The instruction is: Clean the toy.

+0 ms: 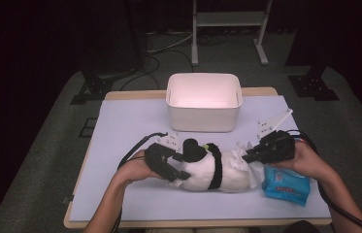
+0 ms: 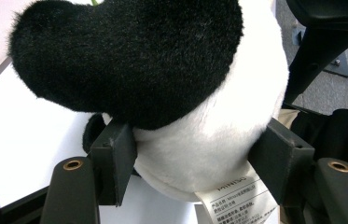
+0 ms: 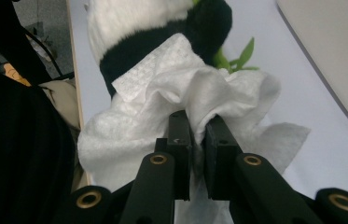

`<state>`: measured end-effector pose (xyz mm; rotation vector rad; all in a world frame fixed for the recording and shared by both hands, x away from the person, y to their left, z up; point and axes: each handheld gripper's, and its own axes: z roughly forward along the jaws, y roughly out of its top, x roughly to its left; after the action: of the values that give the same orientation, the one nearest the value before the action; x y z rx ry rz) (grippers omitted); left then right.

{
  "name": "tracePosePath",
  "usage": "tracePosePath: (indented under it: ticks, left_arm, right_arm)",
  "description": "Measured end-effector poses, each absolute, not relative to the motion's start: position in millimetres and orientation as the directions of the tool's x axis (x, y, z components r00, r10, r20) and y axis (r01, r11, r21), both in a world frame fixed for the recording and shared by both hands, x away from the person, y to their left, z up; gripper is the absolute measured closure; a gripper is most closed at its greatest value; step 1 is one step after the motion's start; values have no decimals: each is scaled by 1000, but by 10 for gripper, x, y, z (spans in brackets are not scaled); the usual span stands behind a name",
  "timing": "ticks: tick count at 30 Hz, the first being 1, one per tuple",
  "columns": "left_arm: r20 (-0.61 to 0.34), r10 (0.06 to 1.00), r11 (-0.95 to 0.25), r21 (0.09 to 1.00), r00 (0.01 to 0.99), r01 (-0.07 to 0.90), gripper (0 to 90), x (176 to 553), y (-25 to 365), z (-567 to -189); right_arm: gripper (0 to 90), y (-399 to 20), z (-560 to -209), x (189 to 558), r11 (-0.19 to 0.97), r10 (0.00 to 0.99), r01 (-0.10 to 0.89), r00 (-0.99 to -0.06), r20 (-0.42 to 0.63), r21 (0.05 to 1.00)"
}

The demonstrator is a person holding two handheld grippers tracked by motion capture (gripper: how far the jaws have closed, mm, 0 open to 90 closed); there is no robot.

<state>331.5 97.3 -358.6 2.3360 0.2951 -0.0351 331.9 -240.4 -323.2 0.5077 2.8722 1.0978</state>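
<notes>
The left gripper has its jaws set partly apart and clamped on the white lower body of the plush panda, one pad on each flank, with the toy's printed label hanging between them. In the high view the left gripper sits at the toy's left end. The right gripper has its jaws drawn narrow, pinching a fold of the white wet wipe, which lies crumpled against the panda's right end. In the high view the right gripper meets the wet wipe at that same end of the plush panda, which lies on its side across the near middle of the table. A blue wipe packet lies just beside the right hand. A white bin stands at the far edge of the table, well apart from the toy. The table surface is pale lilac; grey floor, cables and a metal stand lie beyond it.
</notes>
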Motion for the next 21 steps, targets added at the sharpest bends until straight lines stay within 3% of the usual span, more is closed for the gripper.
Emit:
tracePosePath:
  ticks: [21]
  left_arm:
    - [-76, 184, -697, 693, 980, 185, 351, 3284, 892, -3517]
  right_arm:
    - [823, -1824, -3220, 3458, 718, 216, 217, -973, 85, 662]
